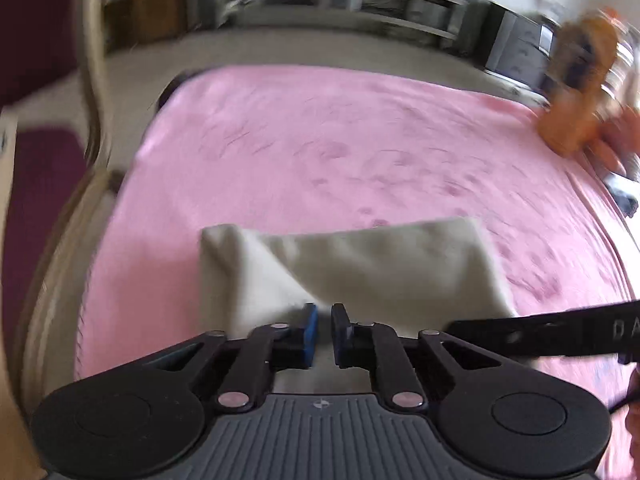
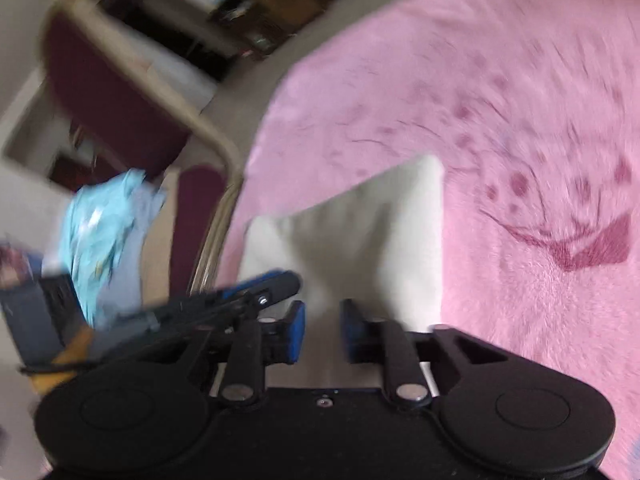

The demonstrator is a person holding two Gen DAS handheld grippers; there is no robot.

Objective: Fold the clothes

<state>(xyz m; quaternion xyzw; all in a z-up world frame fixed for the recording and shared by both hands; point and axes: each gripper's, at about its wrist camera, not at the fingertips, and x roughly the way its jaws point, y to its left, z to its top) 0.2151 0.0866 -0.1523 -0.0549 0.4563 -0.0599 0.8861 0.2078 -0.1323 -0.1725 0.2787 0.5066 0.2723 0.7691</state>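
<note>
Left claw [image 1: 324,320] open — cream garment [image 1: 352,268] folded; "DA" on strap [image 1: 560,334].

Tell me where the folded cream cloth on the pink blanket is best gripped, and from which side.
Probably at the near edge of the cream cloth, coming in low from the person's side. Both the left tool and the right tool already face that edge with their jaws parted. The cloth lies flat on the pink blanket, so a thin edge or a near corner is the only part that offers a pinch.
</note>
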